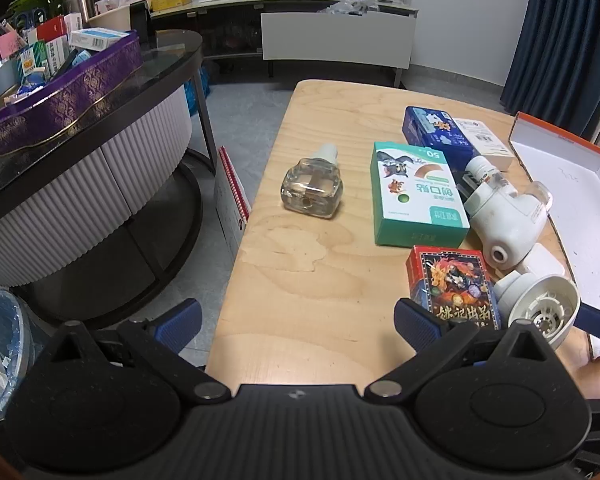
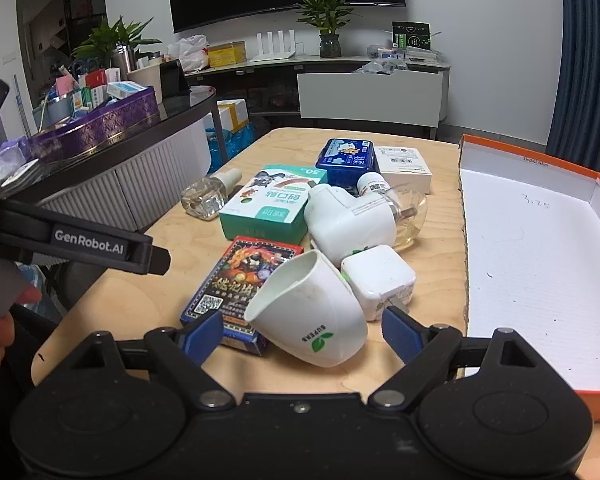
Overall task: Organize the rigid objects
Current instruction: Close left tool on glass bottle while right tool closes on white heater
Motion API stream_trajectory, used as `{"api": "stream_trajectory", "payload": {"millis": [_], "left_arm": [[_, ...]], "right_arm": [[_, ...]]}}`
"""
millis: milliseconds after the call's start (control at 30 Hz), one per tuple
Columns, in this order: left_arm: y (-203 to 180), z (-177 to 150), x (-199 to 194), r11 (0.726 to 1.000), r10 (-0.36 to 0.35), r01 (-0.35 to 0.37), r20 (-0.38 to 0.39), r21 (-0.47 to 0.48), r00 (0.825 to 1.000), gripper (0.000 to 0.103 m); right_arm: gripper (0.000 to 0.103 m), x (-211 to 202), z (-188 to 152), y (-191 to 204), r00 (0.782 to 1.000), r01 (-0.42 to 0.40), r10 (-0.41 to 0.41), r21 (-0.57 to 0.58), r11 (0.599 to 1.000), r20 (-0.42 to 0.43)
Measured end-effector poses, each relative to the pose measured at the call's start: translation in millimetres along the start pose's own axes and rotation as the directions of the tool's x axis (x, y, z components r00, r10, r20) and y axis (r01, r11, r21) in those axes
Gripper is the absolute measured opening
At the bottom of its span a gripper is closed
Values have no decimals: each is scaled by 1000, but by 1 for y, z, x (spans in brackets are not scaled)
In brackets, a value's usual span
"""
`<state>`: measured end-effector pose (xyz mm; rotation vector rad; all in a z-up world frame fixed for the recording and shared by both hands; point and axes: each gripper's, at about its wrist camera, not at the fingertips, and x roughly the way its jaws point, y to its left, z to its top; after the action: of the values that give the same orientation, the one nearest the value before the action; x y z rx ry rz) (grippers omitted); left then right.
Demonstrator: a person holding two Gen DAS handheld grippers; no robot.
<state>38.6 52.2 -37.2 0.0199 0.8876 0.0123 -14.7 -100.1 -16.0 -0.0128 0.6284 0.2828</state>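
Observation:
On the wooden table (image 1: 300, 264) lie a clear refill bottle (image 1: 312, 190), a green bandage box (image 1: 416, 196), a blue tin (image 1: 436, 132), a red card box (image 1: 452, 284), a white vaporizer (image 1: 504, 216) and a white cup-shaped plug shell (image 2: 312, 312). A white cube adapter (image 2: 378, 280) rests beside the shell. The orange-rimmed white box (image 2: 540, 264) sits open on the right with nothing in it. My left gripper (image 1: 298, 326) is open over the table's near edge. My right gripper (image 2: 302, 334) is open with its pads on either side of the shell, not touching it.
A white carton (image 2: 404, 164) lies behind the blue tin. A round dark side table (image 1: 100, 168) with a purple box (image 1: 68, 96) full of packets stands to the left. A bin (image 1: 0, 352) sits on the floor at lower left. The left gripper's body (image 2: 80, 240) reaches in at the left.

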Motion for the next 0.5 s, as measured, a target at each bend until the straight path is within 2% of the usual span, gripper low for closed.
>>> {"api": "stream_trajectory", "payload": {"millis": [200,267,333,433,500], "left_arm": [[0,3,5,1000,0,0,-6,1,1000,103],[1,6,8,1000,-2,2,-7,2,1000,103],[2,9,12,1000,0,0,-6,4,1000,103],[6,18,21,1000,5,-5,0,8,1000,103],[8,26,28,1000,8,-8,1,16,1000,103]], "right_arm": [[100,6,4,-3,1000,-19,19,43,999,-1],[94,8,6,-7,1000,-24,24,76,997,4],[83,12,8,-13,1000,-30,31,108,994,-6],[82,11,8,-19,999,-50,51,165,985,-2],[80,10,8,-21,999,-47,46,163,985,10]]}}
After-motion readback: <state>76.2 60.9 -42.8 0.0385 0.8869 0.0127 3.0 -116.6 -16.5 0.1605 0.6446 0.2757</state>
